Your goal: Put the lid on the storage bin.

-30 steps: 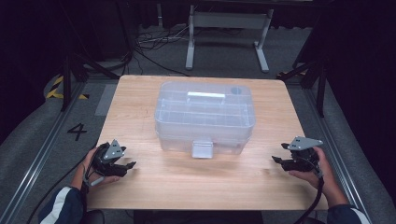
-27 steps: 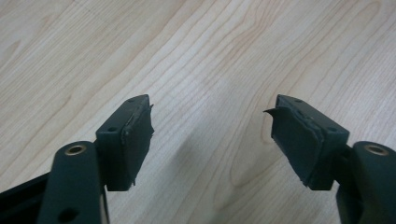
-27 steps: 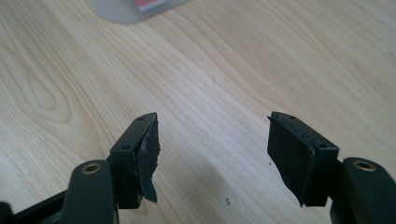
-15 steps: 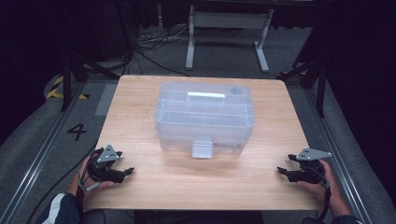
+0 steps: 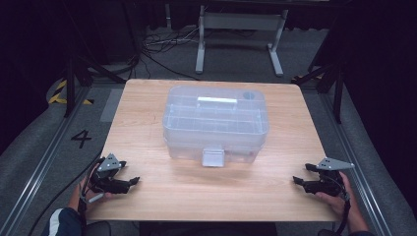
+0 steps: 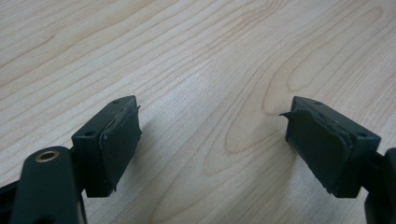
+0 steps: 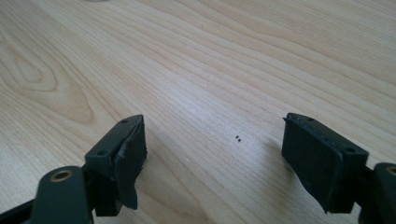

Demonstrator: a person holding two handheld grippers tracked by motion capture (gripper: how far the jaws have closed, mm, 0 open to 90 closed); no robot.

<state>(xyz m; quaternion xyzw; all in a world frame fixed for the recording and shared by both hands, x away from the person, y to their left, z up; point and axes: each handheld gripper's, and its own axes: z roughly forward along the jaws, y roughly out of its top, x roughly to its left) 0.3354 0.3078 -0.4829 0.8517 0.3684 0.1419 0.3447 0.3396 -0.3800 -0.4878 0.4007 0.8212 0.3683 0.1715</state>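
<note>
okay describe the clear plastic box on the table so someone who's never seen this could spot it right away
Start at the wooden table; in its middle, toward the far edge, sits the clear plastic box. It is see-through with a white handle on its lid and a latch on the near side, and it is the one container there.

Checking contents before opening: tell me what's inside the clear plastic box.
Through the clear plastic box, gridded dividers show, with a white strip near the back and a round dark spot at its far right corner. The hazy lid hides whether the compartments hold anything.

Clear plastic box (image 5: pixel 215 123) blocks mid-table (image 5: pixel 147 113); bare wood all around.
</note>
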